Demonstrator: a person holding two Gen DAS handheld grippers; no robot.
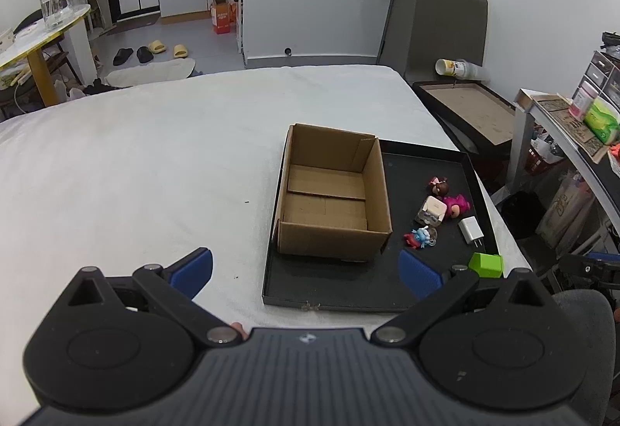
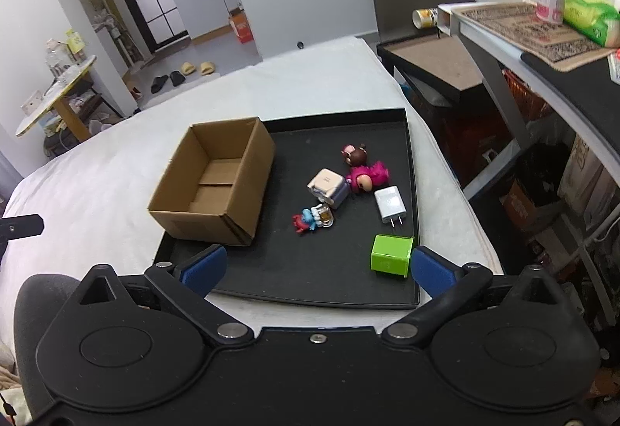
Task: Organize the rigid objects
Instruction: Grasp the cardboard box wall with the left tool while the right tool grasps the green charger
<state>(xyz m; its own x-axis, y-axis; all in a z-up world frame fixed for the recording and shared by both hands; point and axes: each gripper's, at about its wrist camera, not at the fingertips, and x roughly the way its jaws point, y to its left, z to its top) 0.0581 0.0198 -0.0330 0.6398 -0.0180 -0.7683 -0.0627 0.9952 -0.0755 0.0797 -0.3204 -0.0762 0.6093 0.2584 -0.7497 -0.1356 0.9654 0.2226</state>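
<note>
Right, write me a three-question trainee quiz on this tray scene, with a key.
1. True or false: the cardboard box already holds a toy.
2. Which item lies nearest the right gripper? A) white charger B) green cube C) pink doll
3. Fill in: both the box and the small items sit on the black ____.

Key: 1 false, the box is empty. 2 B. 3 tray. Both the right gripper and the left gripper are open and hold nothing.

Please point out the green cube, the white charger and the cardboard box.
green cube [image 2: 390, 255], right wrist view, front face.
white charger [image 2: 390, 203], right wrist view, top face.
cardboard box [image 2: 182, 211], right wrist view, near outer wall.
</note>
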